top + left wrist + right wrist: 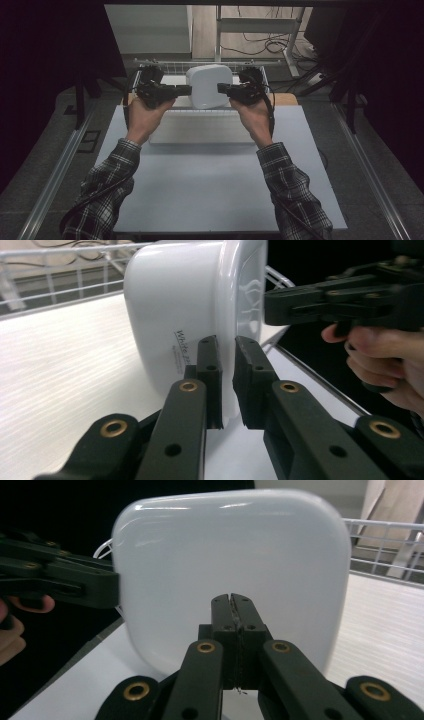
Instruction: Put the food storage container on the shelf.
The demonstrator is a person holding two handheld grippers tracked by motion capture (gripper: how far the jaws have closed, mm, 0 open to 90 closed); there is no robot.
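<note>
Pinching opposite rims, the left gripper [186, 90] and right gripper [222, 88] clamp a white rounded-square plastic tub [209, 86] tipped on its side, above the table [220, 200] before a wire rack [170, 66]. It looks light, stiff and slippery; the rim lip offers the surest hold.

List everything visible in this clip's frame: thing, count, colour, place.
tub: one, white, on its side, held up between both claws at the table's far edge
wire rack: one, white, behind the tub
tray: one, white, flat on the table below the tub
table: one, pale grey, centre
cables: several, black, on the floor beyond the table
left claw: one, black, shut on the tub's rim
right claw: one, black, shut on the tub's rim opposite
sleeves: two, plaid, bottom
</note>
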